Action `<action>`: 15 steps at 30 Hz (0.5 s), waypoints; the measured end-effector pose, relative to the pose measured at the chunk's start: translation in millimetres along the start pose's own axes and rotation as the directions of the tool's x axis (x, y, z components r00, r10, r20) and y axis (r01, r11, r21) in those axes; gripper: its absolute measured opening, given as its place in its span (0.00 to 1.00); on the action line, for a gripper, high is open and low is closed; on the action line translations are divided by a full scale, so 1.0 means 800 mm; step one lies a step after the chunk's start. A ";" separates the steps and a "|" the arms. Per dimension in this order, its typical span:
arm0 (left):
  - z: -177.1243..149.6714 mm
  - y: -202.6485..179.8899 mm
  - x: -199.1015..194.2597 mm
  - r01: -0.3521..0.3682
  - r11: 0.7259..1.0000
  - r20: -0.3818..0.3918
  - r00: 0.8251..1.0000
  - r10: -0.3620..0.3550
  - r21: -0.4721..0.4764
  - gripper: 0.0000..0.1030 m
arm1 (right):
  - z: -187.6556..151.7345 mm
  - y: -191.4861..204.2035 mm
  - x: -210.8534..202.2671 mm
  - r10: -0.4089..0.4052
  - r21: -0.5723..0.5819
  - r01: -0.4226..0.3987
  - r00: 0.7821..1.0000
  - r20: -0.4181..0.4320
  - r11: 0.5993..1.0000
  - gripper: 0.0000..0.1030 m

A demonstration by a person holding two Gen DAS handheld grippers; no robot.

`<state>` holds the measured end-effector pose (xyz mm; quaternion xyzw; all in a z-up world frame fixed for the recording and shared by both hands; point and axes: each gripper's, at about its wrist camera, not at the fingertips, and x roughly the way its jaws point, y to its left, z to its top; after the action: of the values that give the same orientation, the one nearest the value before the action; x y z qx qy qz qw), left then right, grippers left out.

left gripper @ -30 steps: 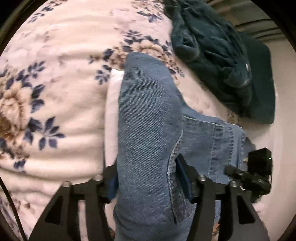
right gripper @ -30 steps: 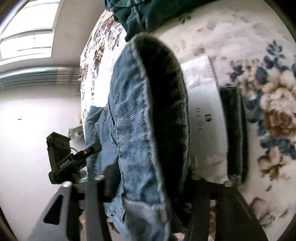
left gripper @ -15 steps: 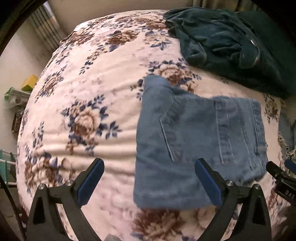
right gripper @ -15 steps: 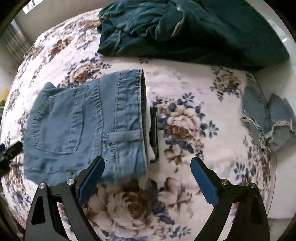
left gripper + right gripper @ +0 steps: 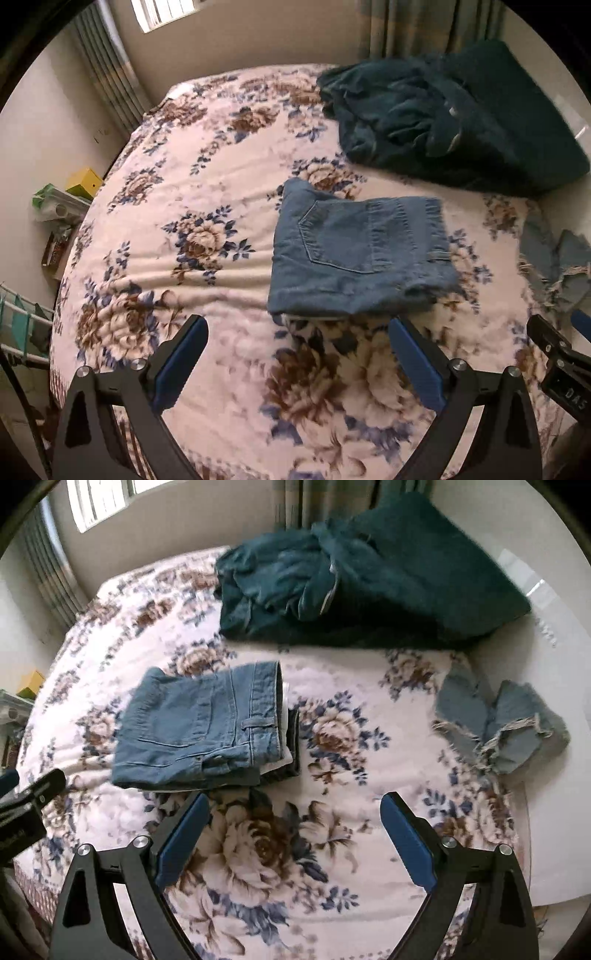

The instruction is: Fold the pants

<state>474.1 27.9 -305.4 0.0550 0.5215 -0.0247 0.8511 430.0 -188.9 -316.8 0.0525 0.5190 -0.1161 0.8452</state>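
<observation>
Both our claws, left gripper (image 5: 297, 363) and right gripper (image 5: 295, 840), gape wide and empty above folded blue jeans (image 5: 199, 731) on floral blanket (image 5: 122, 620).

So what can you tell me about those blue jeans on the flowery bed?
The folded light-blue denim jeans lie flat as a neat, roughly square bundle on the floral blanket. A back pocket, stitched seams and a belt loop on the waistband face up. They sit on top of a white folded garment and a dark folded one, whose edges stick out beside the waistband. Neither claw touches them.
</observation>
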 end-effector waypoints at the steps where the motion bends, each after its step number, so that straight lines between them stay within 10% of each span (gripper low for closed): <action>1: -0.006 -0.002 -0.017 0.002 1.000 0.011 1.000 -0.002 0.001 0.97 | -0.005 -0.002 -0.018 -0.002 -0.006 0.002 1.000 0.016 1.000 0.93; 15: -0.105 -0.009 -0.259 -0.054 0.998 0.203 0.977 0.058 -0.028 0.97 | -0.100 -0.048 -0.289 0.068 -0.081 -0.053 0.980 0.186 0.995 0.93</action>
<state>305.2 27.4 -159.1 0.0572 0.4302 -0.0003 0.9009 250.7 -176.3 -146.2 0.0251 0.4389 -0.0750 0.8950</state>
